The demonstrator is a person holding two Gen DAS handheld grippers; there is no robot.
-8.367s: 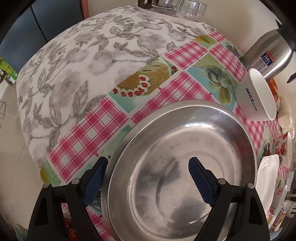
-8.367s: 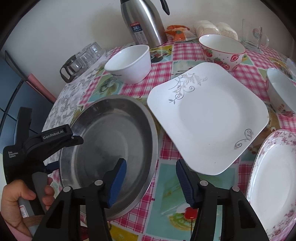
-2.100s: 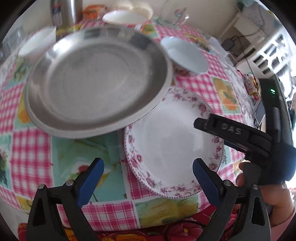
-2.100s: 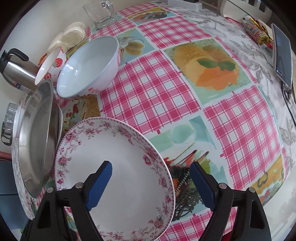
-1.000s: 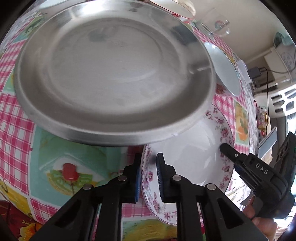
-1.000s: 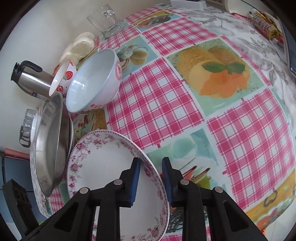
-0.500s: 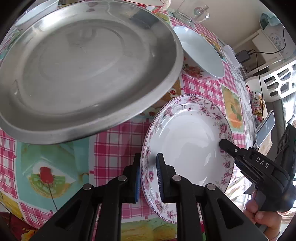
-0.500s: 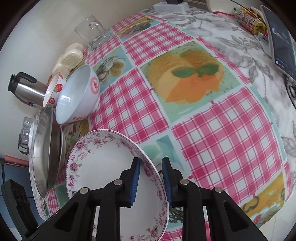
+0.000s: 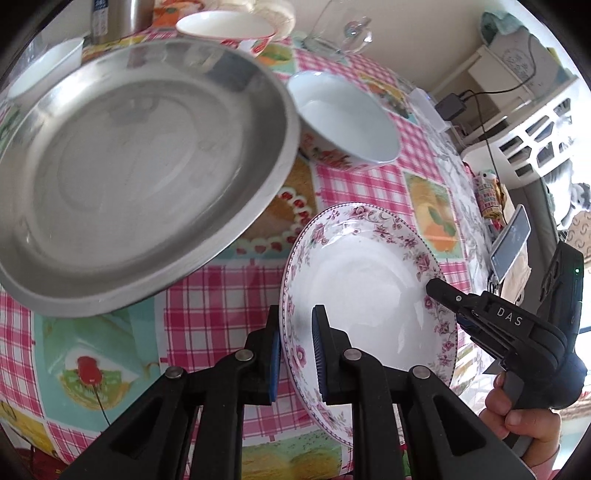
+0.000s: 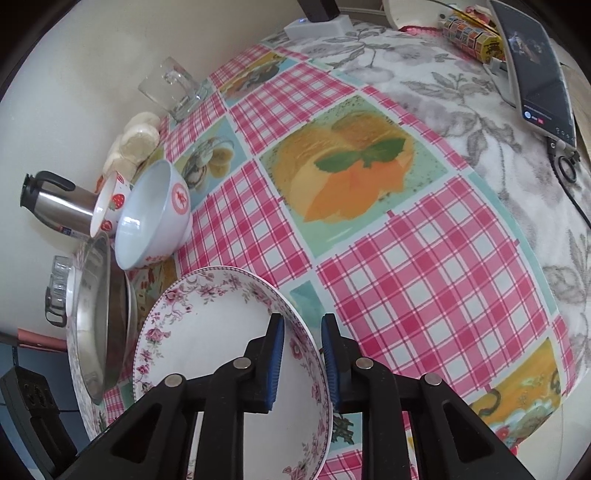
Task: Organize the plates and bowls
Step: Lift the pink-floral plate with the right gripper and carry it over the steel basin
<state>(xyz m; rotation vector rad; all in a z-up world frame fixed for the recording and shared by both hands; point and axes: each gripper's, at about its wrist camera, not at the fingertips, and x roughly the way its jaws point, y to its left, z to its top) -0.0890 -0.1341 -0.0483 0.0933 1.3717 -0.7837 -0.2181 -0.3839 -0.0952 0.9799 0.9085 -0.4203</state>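
Observation:
A white plate with a pink flower rim (image 9: 369,284) is held off the table by both grippers. My left gripper (image 9: 295,350) is shut on its near-left rim. My right gripper (image 10: 302,354) is shut on the opposite rim; its body shows in the left wrist view (image 9: 495,317). The same floral plate fills the lower left of the right wrist view (image 10: 207,339). A large steel plate (image 9: 129,162) sits to the left, stacked on a white plate (image 10: 129,314). A white bowl with red print (image 9: 343,122) stands behind.
A strawberry bowl (image 9: 225,27), a steel thermos (image 10: 55,203), a glass mug (image 10: 173,88) and a small white bowl (image 9: 44,62) stand at the back. A phone (image 10: 535,66) and cable lie on the grey floral cloth at the right.
Both grippers closed on the floral plate's rim about a second ago. Since then the plate has lifted and shifted right, away from under the steel plate.

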